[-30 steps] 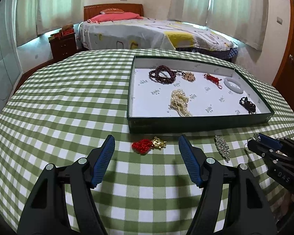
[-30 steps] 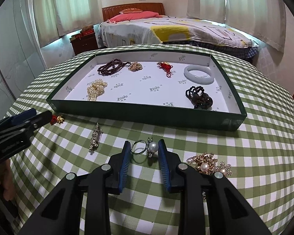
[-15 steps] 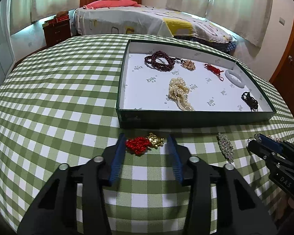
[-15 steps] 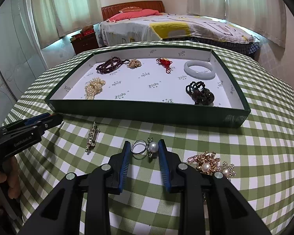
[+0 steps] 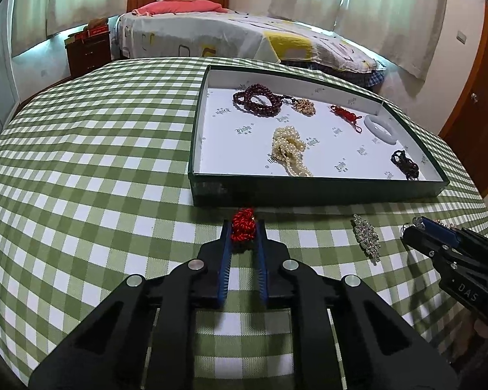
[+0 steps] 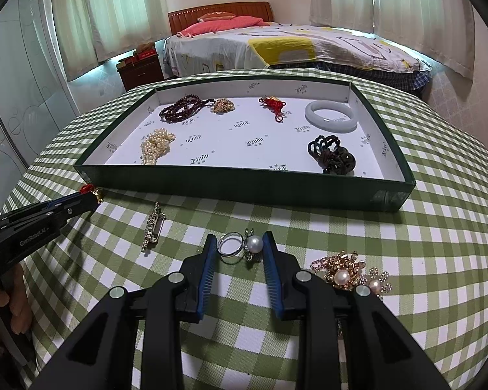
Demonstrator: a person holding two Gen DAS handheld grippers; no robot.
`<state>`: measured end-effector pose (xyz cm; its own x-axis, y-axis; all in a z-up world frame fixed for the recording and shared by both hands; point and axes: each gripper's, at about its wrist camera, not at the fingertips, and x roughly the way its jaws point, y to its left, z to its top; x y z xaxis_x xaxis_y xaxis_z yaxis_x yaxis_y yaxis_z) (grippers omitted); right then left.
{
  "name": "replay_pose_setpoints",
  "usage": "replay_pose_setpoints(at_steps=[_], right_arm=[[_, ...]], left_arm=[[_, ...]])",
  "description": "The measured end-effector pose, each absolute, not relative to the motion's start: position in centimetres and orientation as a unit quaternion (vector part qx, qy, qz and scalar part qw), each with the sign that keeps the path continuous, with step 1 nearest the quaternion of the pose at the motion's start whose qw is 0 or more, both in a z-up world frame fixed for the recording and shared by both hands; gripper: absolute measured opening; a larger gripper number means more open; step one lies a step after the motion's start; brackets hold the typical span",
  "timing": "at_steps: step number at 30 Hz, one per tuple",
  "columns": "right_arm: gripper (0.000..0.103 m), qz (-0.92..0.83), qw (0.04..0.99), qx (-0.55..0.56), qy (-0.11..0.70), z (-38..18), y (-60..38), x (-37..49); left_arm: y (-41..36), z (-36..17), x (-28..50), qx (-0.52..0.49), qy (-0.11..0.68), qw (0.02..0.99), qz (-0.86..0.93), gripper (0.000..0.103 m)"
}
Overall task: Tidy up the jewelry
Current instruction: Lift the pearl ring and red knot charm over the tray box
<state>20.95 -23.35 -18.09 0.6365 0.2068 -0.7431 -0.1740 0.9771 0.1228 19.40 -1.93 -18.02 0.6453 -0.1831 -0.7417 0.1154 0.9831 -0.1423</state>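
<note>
My left gripper (image 5: 243,227) is shut on a red knotted charm (image 5: 242,227) with a gold piece, on the checked cloth just in front of the green tray (image 5: 309,191). In the right wrist view the left gripper (image 6: 91,196) shows at the tray's near left corner with the charm (image 6: 88,189) at its tip. My right gripper (image 6: 239,243) stands around a pearl ring (image 6: 240,246); its jaws are close on both sides of it. The tray holds dark beads (image 6: 182,109), a pearl strand (image 6: 156,144), a white bangle (image 6: 330,117) and other pieces.
A rhinestone brooch (image 6: 153,227) lies on the cloth between the grippers, also in the left wrist view (image 5: 366,237). A gold and pearl cluster (image 6: 351,271) lies right of my right gripper. A bed (image 6: 276,42) stands beyond the table.
My left gripper moved forward and shut on the red charm, which now lies lengthwise between the pads. My right gripper stayed around the pearl ring.
</note>
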Motion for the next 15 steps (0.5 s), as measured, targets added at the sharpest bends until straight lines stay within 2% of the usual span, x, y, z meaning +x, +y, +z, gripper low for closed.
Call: replay_pose_setpoints(at_steps=[15], right_arm=[[0.03, 0.103, 0.913, 0.018, 0.393, -16.7, -23.3, 19.8]], left_arm=[[-2.3, -15.9, 17.2, -0.027, 0.384, 0.919, -0.088, 0.014]])
